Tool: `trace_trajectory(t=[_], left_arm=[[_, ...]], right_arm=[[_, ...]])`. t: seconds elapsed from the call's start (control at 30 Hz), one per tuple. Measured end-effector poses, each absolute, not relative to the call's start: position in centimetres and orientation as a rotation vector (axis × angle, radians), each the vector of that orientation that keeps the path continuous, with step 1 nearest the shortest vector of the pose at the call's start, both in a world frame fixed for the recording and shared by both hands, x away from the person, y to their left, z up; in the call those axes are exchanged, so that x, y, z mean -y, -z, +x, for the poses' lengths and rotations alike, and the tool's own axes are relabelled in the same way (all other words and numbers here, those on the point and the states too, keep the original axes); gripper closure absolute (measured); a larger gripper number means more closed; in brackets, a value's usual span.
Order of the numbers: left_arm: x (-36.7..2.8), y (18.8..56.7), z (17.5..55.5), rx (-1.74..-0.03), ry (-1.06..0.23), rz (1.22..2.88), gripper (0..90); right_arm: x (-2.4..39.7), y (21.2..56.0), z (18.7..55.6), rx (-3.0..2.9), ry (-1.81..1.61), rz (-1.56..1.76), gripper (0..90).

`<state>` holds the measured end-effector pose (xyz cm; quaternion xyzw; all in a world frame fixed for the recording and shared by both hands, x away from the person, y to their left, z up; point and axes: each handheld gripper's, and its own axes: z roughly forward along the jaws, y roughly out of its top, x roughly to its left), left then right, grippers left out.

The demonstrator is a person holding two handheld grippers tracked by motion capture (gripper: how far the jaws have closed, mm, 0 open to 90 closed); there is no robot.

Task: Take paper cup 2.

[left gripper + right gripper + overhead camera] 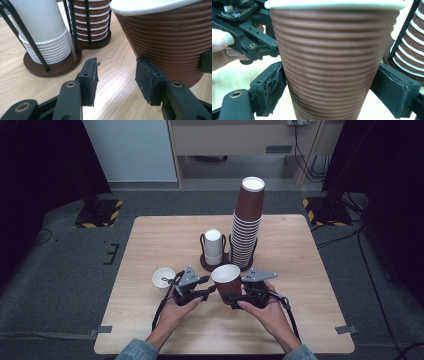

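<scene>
My right gripper (231,296) (329,90) is shut on a ribbed brown paper cup (226,277) (332,50) with a white rim, one pad on each side of its lower wall. The cup stands upright near the table's middle front. In the high view my left gripper (209,287) sits just left of that cup, pointing at it. The left gripper view has its jaws (116,75) standing apart with only bare wood between them. Its right pad (150,80) rests against the brown cup (165,37).
A dark wire cup holder (206,264) stands behind the grippers, with a short white cup stack (213,245) (42,25) and a tall brown cup stack (247,225) (91,22). A small white cup (163,277) sits on the wooden table (300,270), left of my left gripper.
</scene>
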<state>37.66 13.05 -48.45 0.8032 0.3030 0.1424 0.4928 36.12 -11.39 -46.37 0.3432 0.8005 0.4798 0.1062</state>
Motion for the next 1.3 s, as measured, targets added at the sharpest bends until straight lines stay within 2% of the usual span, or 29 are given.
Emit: trace_trajectory(t=[0.53, 1.3], left_arm=[[-13.7, 47.5, 37.5, -0.748, -0.353, 1.876, 52.1], [-13.5, 47.7, 37.3, -0.742, -0.359, 1.904, 51.9]], right_arm=[[10.5, 46.9, 36.3, -2.385, -1.39, 1.02, 14.4], [9.8, 47.0, 37.1, -2.379, -1.378, 1.059, 11.7]])
